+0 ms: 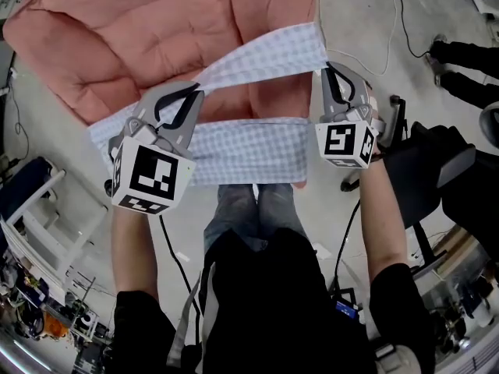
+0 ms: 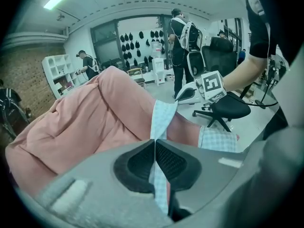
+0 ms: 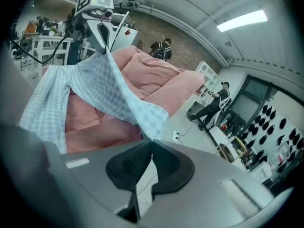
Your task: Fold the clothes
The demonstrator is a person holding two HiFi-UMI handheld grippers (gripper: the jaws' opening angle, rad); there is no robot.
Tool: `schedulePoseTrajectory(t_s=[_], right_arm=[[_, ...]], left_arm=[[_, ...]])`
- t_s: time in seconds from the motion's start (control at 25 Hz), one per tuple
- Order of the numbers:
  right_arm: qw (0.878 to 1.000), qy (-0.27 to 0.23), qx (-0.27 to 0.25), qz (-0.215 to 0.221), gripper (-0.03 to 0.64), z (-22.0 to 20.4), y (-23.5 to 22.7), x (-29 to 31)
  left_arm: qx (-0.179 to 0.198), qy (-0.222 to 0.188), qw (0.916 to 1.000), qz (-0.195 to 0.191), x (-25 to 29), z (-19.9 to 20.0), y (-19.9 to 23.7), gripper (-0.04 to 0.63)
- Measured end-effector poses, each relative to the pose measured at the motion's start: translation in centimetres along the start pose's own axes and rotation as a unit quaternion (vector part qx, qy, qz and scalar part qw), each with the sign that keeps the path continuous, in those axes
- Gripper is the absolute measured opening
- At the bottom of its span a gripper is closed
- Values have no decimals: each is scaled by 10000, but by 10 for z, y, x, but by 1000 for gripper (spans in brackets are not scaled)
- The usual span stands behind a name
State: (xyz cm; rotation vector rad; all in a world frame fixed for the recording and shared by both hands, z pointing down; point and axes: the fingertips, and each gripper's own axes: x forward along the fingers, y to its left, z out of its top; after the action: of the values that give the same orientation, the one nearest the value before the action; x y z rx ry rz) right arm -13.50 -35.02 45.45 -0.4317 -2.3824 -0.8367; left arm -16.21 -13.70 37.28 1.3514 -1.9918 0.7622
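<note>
Two ends of the checked cloth (image 1: 249, 142) are gripped by the left tool (image 1: 195, 89) and right tool (image 1: 327, 70) over a pink quilt (image 1: 156, 29); an office chair (image 1: 425, 170) is nearby.

left gripper (image 2: 155, 160): jaws pinched together on checked cloth (image 2: 162, 120) | cloth runs up over pink quilt (image 2: 95, 120) | right gripper (image 2: 210, 86) beyond, near black office chair (image 2: 229, 109)
</note>
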Motion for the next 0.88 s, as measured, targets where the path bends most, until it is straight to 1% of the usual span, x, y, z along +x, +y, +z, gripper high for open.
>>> schedulePoseTrajectory(t_s=[0.2,0.32,0.4,0.52,0.6,0.68,0.8,0.88], right_arm=[[9990,-66,-323,-309,8,4,-27,-11],[9984,-113,-458,-314,8,10,-36,-24],[9974,-149,-651,-277,8,13,-37,-36],[9958,-198,-857,-270,8,12,-36,-56],[9965,-115,-770,-290,8,9,-29,-71],[9973,50,-692,-250,8,-6,-15,-84],[9960,336,-826,-64,8,-43,16,-94],[9946,431,-940,14,8,-63,35,-103]], left_arm=[[-66,74,9999,33,3,-1,-17,14],[-155,131,9998,50,-1,-4,-24,12],[-189,169,9996,93,-8,-4,-30,14],[-176,110,9997,95,-20,-5,-47,14],[-186,45,9998,18,-23,-12,-64,14],[-280,16,9996,-106,-18,-27,-85,14],[-386,68,9988,-276,-3,-53,-119,14],[-299,52,9991,-294,-2,-63,-134,14]])
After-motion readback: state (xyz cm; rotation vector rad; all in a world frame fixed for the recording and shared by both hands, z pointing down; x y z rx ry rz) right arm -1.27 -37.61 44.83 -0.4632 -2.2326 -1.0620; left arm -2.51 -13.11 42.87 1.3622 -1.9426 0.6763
